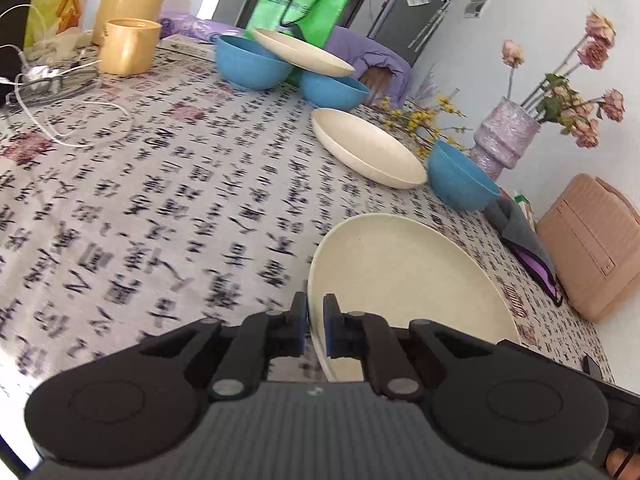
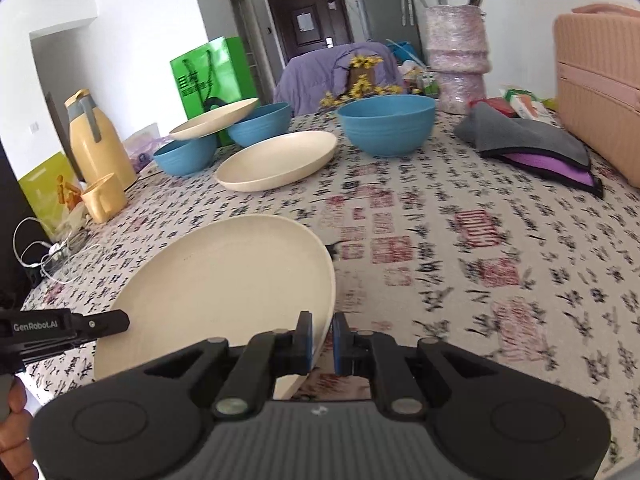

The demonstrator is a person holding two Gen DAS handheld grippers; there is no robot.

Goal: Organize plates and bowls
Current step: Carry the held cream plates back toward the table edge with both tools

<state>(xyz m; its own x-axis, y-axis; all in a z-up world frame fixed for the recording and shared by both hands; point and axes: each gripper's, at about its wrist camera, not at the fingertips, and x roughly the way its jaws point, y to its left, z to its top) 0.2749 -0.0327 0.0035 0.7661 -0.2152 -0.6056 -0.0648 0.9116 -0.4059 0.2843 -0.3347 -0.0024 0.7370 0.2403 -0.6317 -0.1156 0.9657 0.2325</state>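
Observation:
A cream plate is held tilted just above the printed tablecloth. My left gripper is shut on its left rim. On the opposite rim my right gripper is shut too. The left gripper's tip shows at the plate's far side in the right wrist view. A second cream plate lies flat further back. A third cream plate rests tilted across two blue bowls. Another blue bowl stands near the vase.
A lilac vase with flowers, a pink case and a grey and purple cloth are at the right. A yellow jug, a yellow cup and white cables are at the left. A green bag stands behind the bowls.

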